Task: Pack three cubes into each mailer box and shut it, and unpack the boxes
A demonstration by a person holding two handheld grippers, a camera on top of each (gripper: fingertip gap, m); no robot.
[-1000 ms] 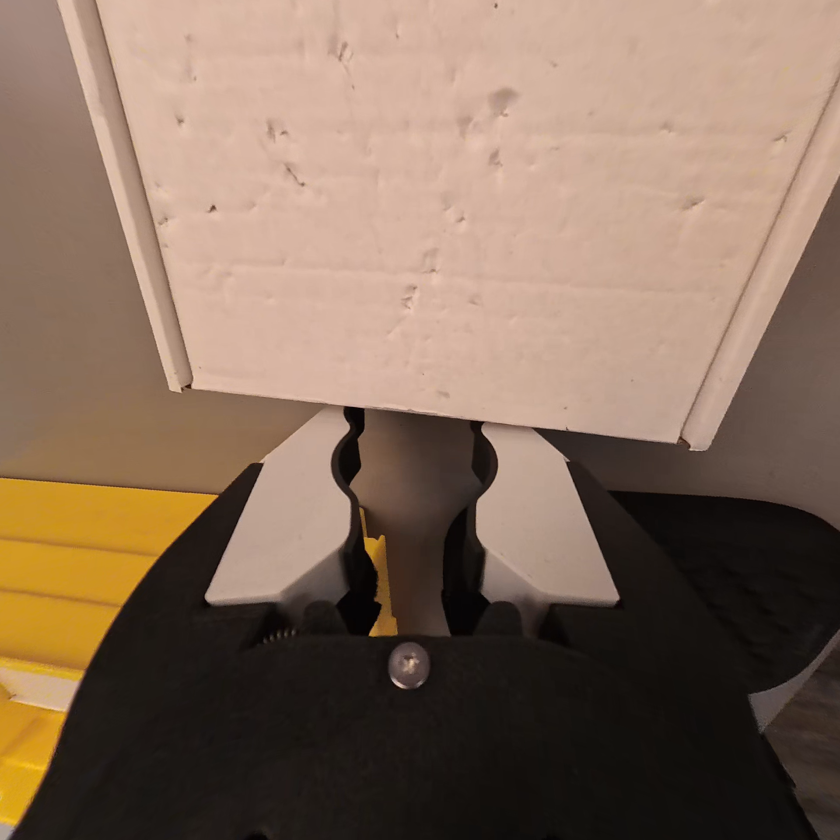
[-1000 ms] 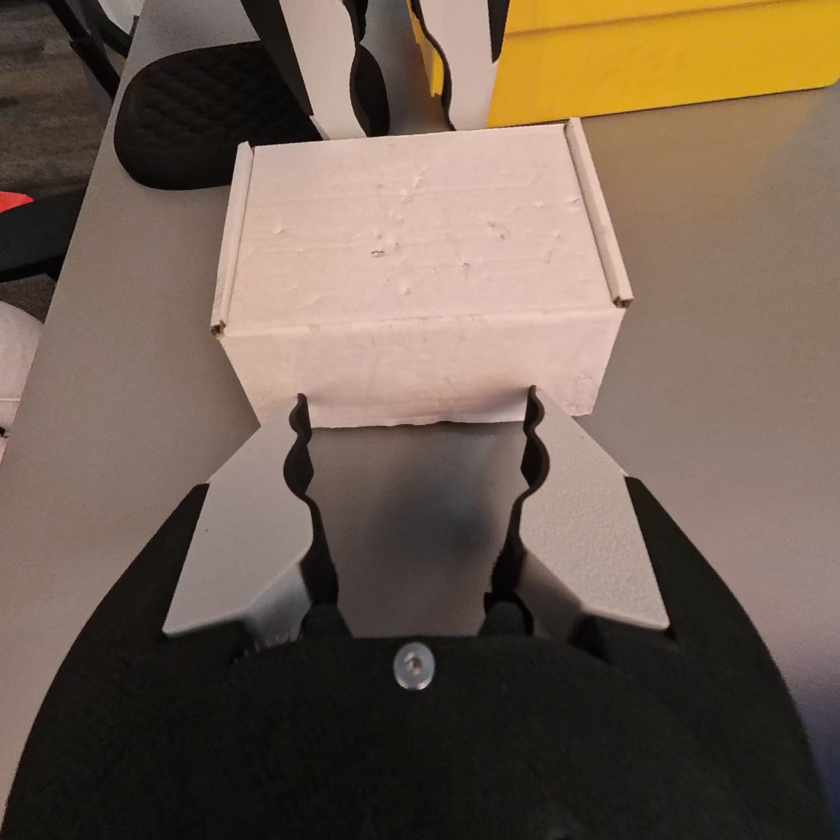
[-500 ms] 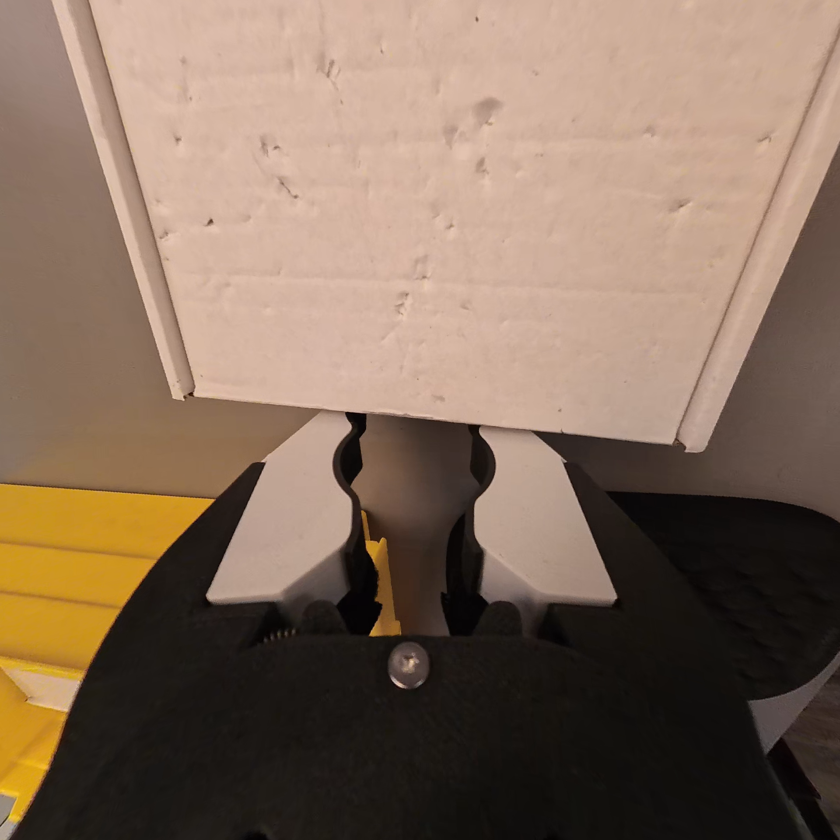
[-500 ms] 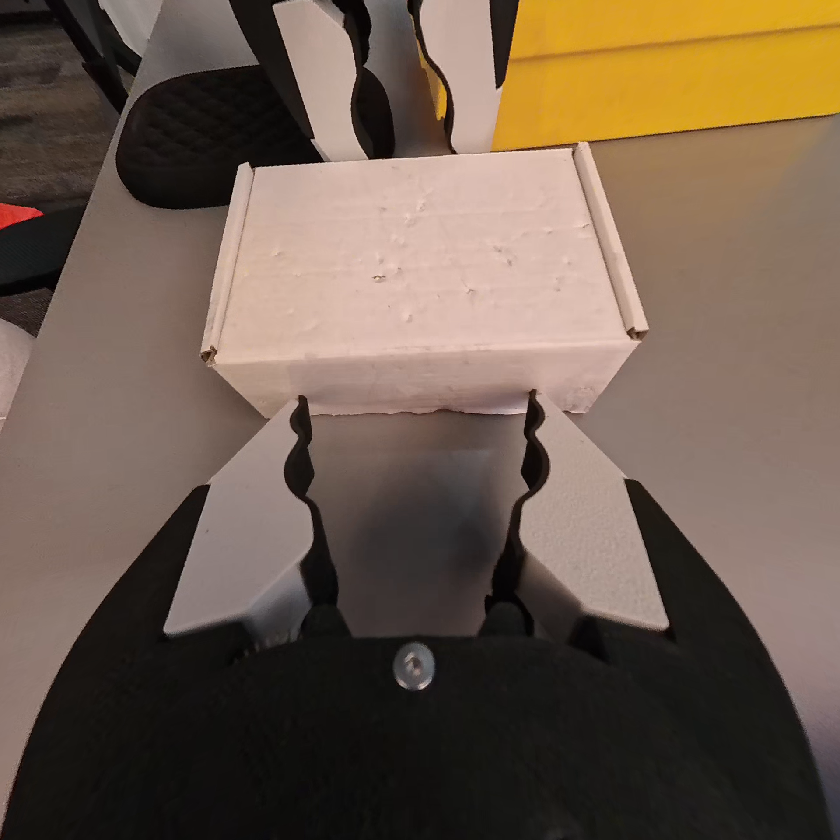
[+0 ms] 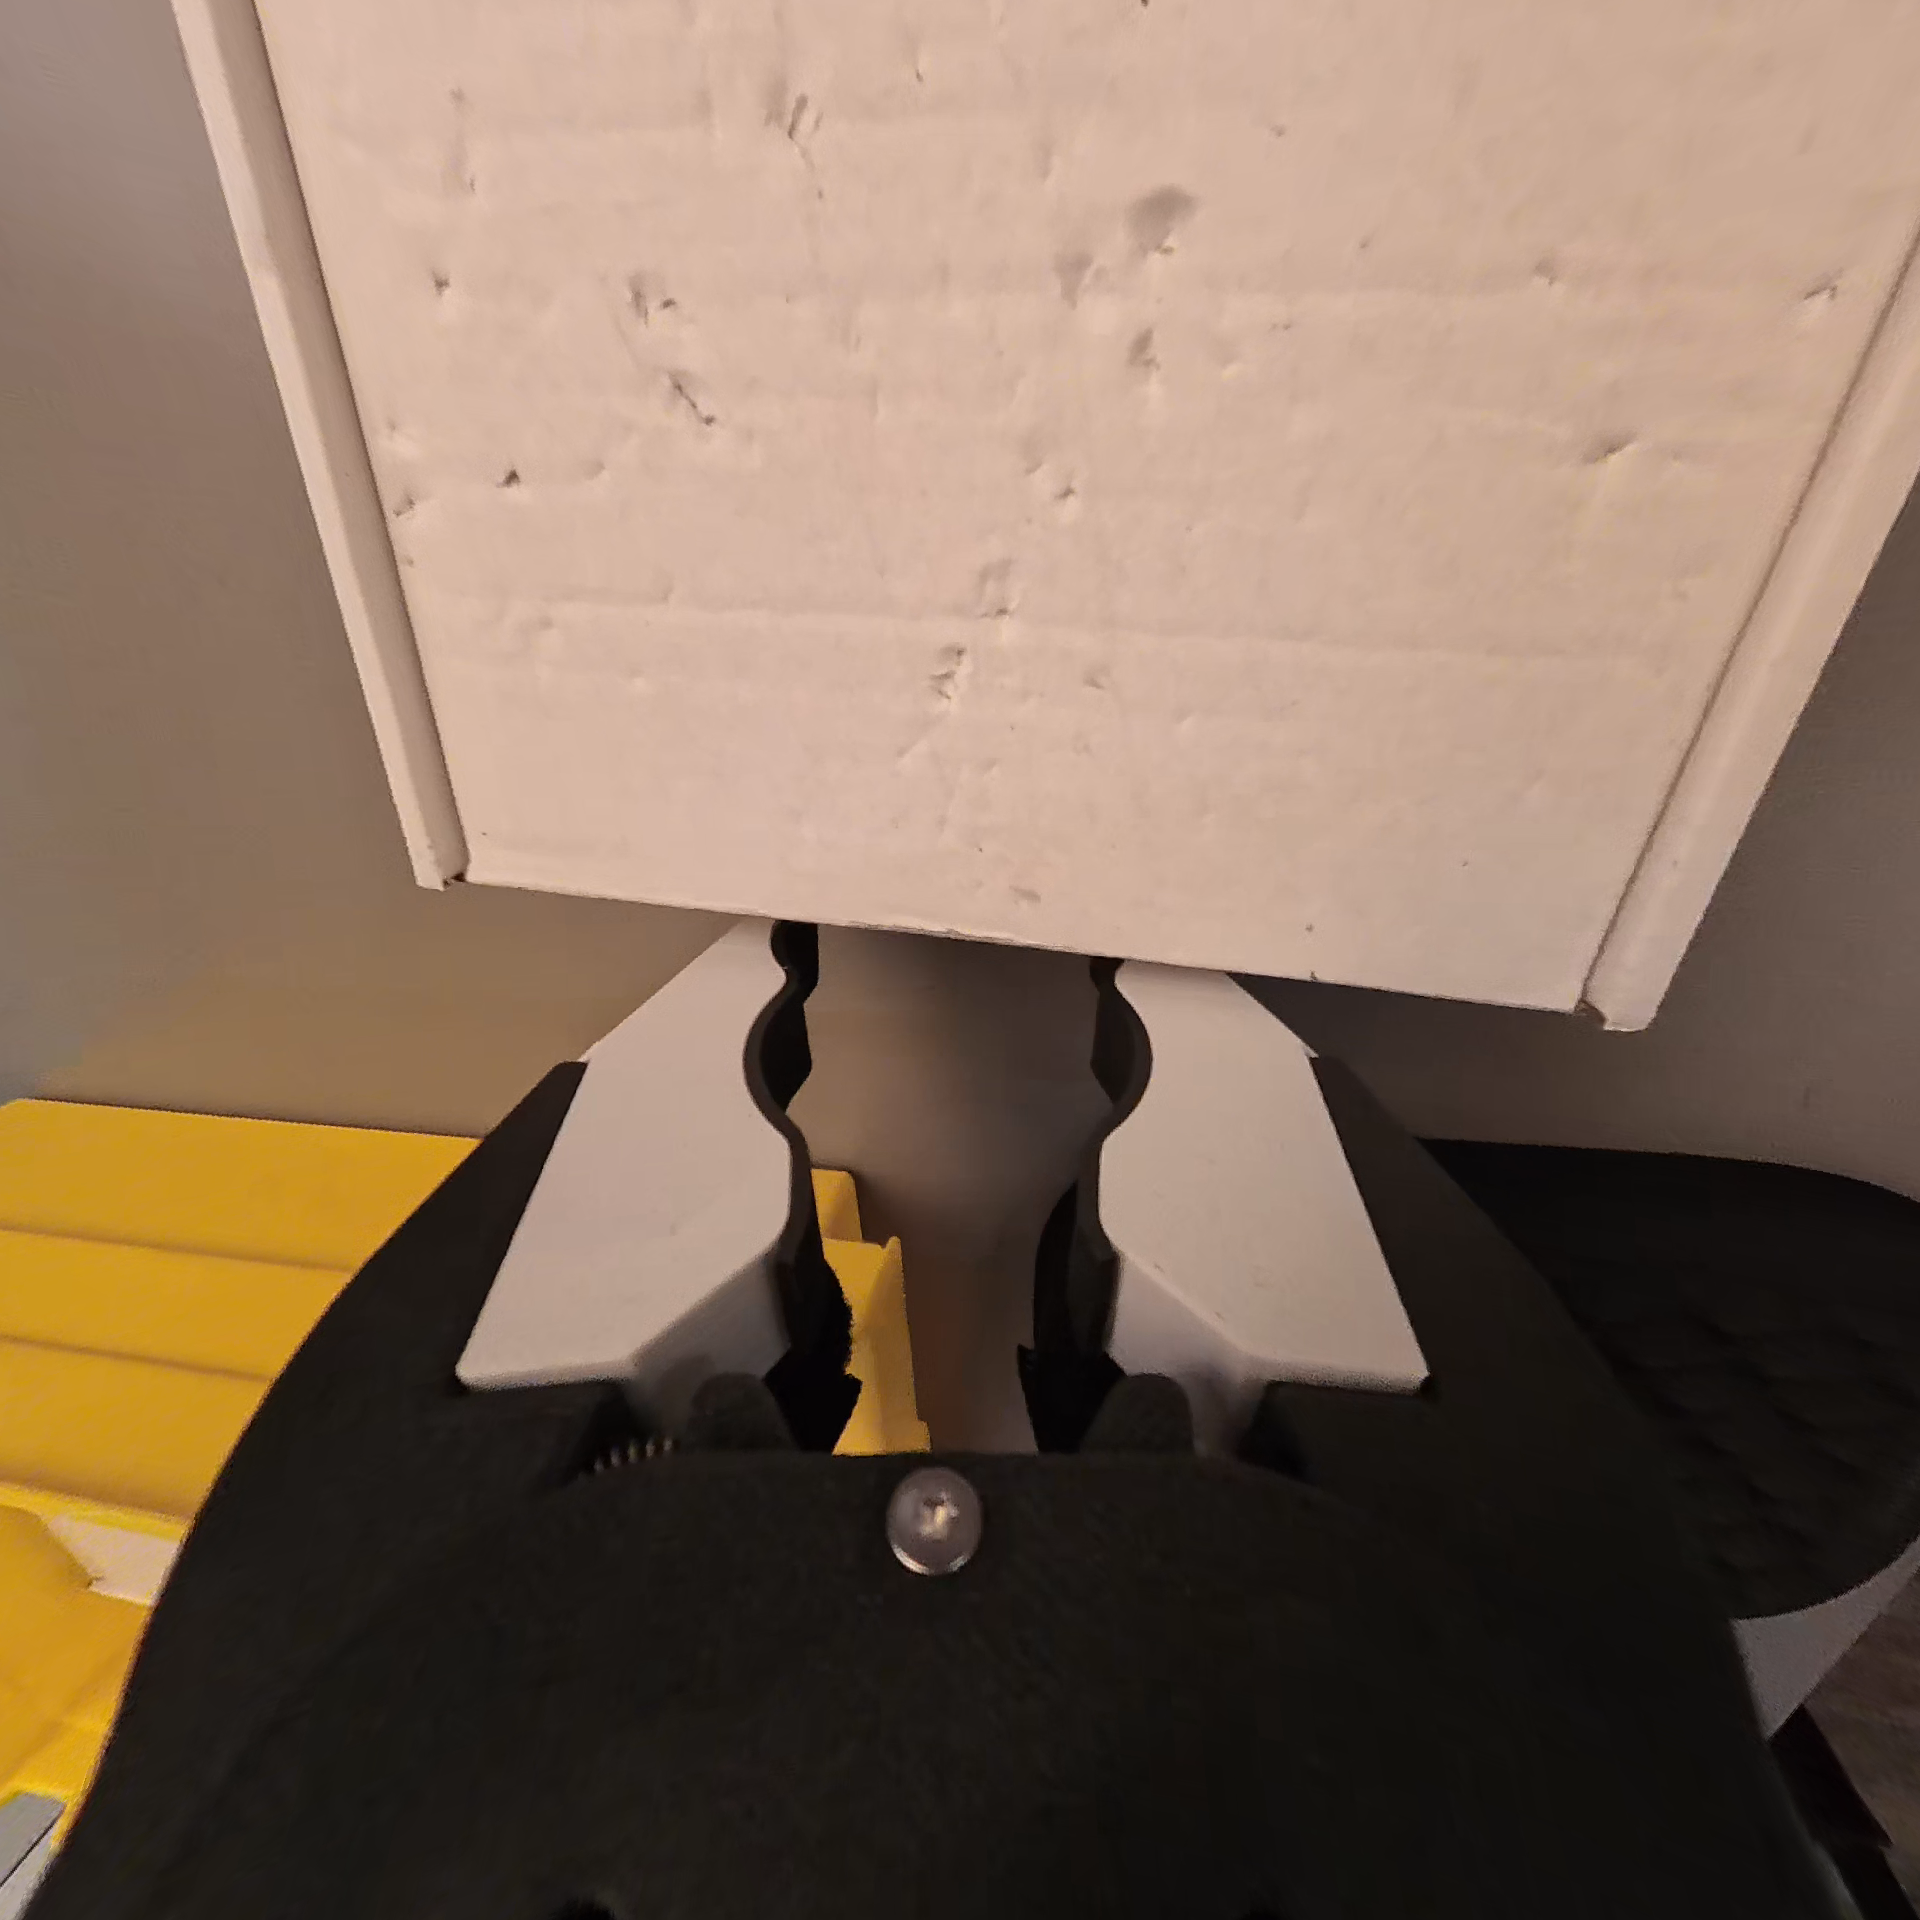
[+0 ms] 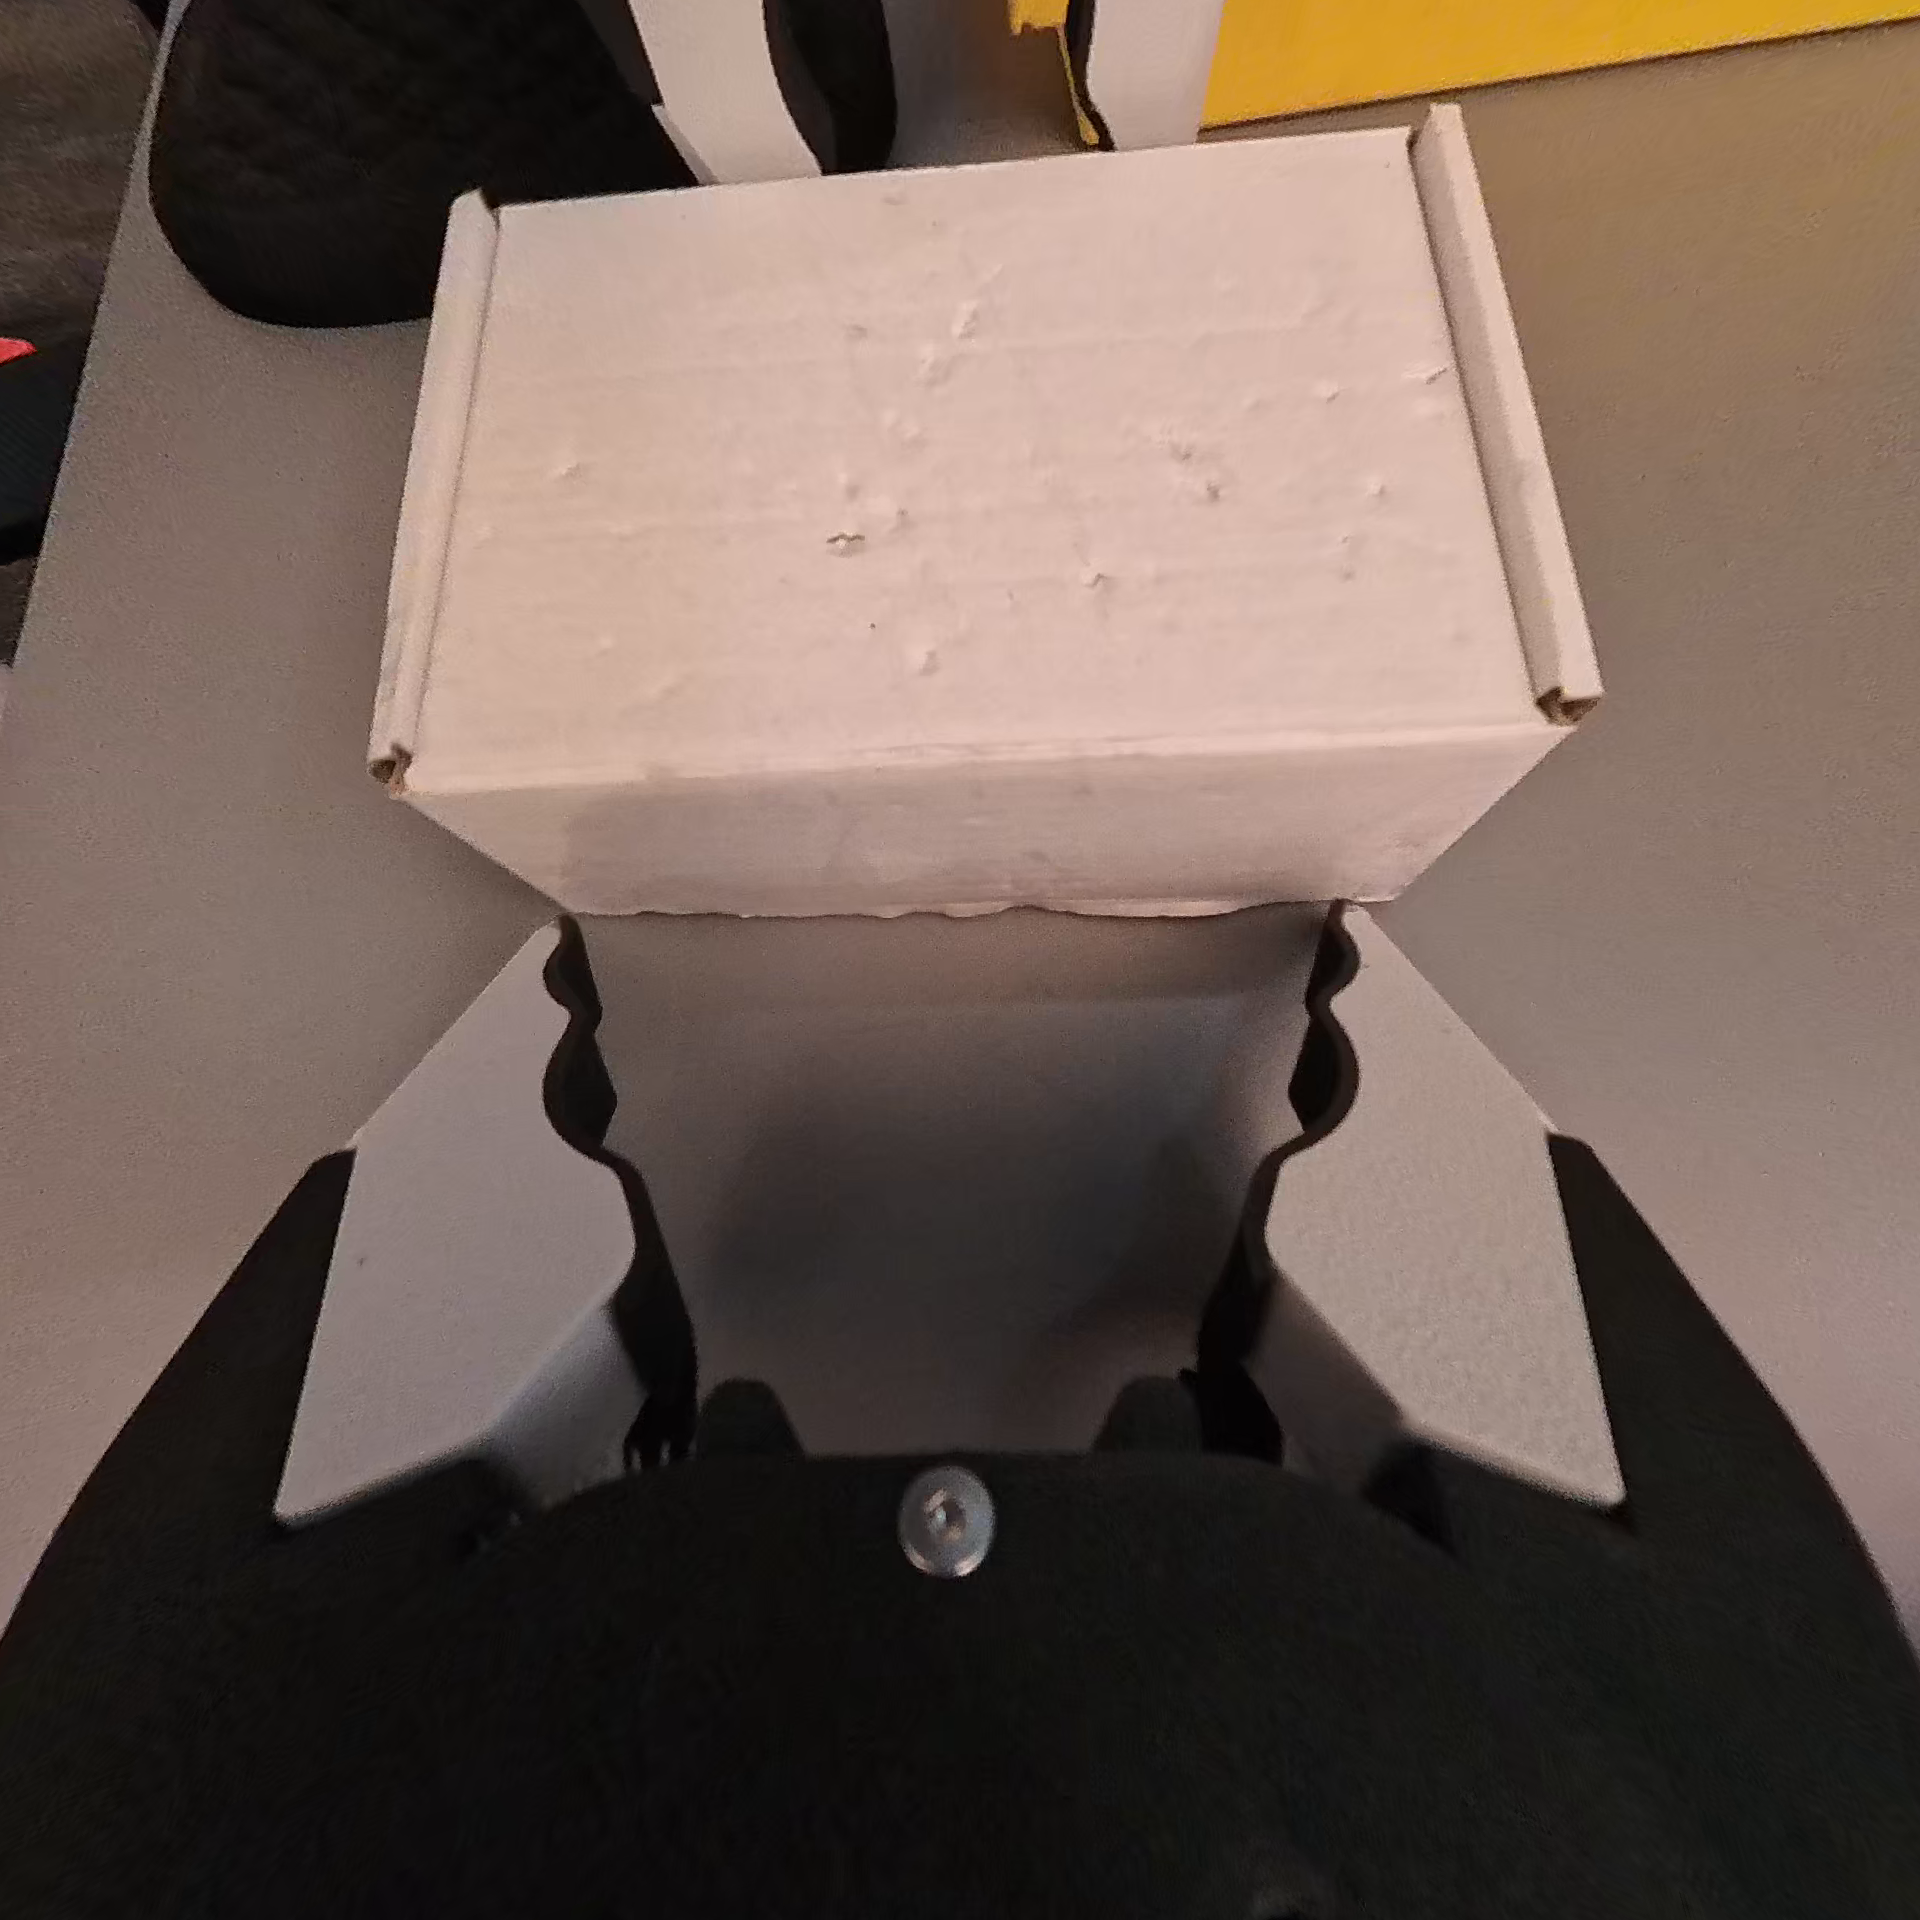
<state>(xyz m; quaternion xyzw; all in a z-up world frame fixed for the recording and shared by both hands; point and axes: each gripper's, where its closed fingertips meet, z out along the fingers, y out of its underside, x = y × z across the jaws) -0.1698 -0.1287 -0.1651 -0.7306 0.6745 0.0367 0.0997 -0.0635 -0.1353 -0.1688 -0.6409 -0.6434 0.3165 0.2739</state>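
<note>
A shut white mailer box [image 6: 966, 499] stands on the grey table [image 6: 1714, 520]. Its dented lid also fills the top of the left wrist view [image 5: 1039, 468]. My right gripper [image 6: 951, 925] is wide open and empty, with its fingertips at the bottom of the box's near wall. My left gripper [image 5: 945, 945] is open with a narrower gap and empty, its tips at the box's opposite edge. It also shows beyond the box in the right wrist view [image 6: 940, 145]. No cubes are in view.
A yellow bin [image 5: 156, 1247] sits beside the left gripper and shows behind the box in the right wrist view [image 6: 1558, 42]. A black quilted pad [image 6: 364, 187] lies at the table's far left edge. It also shows in the left wrist view [image 5: 1714, 1403]. One gripper's finger ends stand about 12 cm off the other's.
In the right wrist view the box has grown larger and I look down on its lid more steeply. The left gripper has barely moved. Both grippers' openings are unchanged.
</note>
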